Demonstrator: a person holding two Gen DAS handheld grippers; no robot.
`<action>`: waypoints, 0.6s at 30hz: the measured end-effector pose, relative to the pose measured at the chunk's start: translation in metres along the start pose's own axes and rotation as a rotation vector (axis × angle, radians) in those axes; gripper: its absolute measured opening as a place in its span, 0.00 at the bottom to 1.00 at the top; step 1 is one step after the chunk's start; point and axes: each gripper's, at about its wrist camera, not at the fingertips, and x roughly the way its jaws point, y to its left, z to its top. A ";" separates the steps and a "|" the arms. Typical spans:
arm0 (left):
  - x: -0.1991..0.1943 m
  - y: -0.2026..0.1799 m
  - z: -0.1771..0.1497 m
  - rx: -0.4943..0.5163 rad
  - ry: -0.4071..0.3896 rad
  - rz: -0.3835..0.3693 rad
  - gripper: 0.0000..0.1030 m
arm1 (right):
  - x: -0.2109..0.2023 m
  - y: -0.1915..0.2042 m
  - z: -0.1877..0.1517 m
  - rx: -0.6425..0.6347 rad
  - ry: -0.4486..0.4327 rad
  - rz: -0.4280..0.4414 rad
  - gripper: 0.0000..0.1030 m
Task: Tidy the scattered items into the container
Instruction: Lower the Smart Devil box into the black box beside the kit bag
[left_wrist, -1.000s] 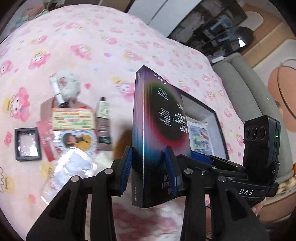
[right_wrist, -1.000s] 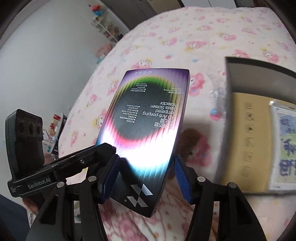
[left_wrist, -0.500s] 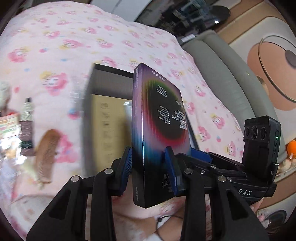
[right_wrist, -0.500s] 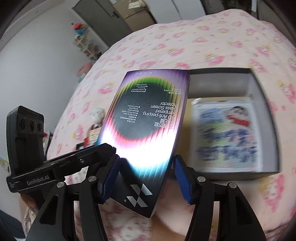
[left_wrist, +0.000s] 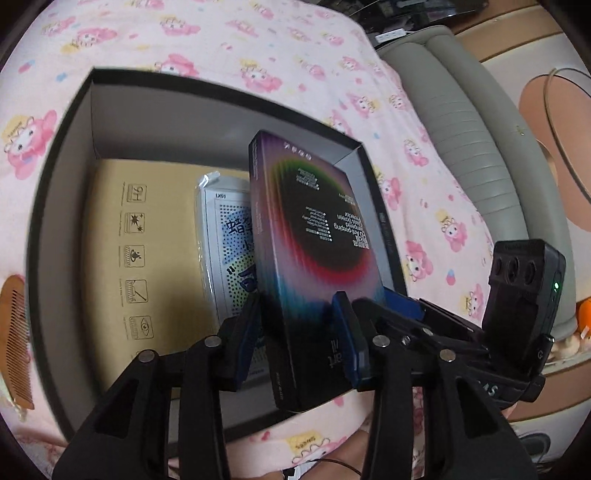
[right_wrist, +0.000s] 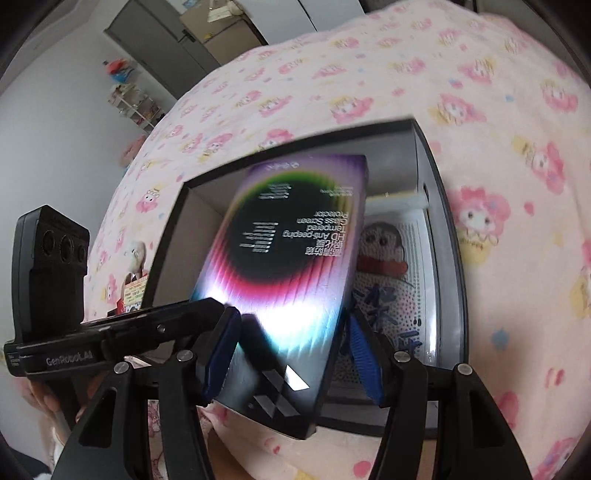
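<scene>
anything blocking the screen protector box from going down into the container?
Nothing visible blocks it. The screen protector box hangs over the open container, which has no lid. Only flat items lie inside: a tan package and a dotted picture pack. The box would land on them.

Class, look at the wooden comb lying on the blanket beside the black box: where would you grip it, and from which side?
Grip the wooden comb at mid-length, pinching across its narrow width, coming straight down from above. It lies flat, lengthwise along the black box's outer wall, so a sideways approach looks blocked there. The soft blanket should let fingers sink beside it.
</scene>
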 end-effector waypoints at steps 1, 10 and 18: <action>0.003 0.003 0.002 -0.011 0.005 0.001 0.41 | 0.003 -0.003 0.000 0.001 0.007 0.006 0.54; 0.016 0.024 0.009 -0.062 0.020 0.057 0.41 | 0.033 0.004 0.017 -0.050 0.077 -0.036 0.54; 0.035 0.034 -0.001 -0.066 0.087 0.130 0.39 | 0.055 0.001 0.008 -0.049 0.154 -0.035 0.54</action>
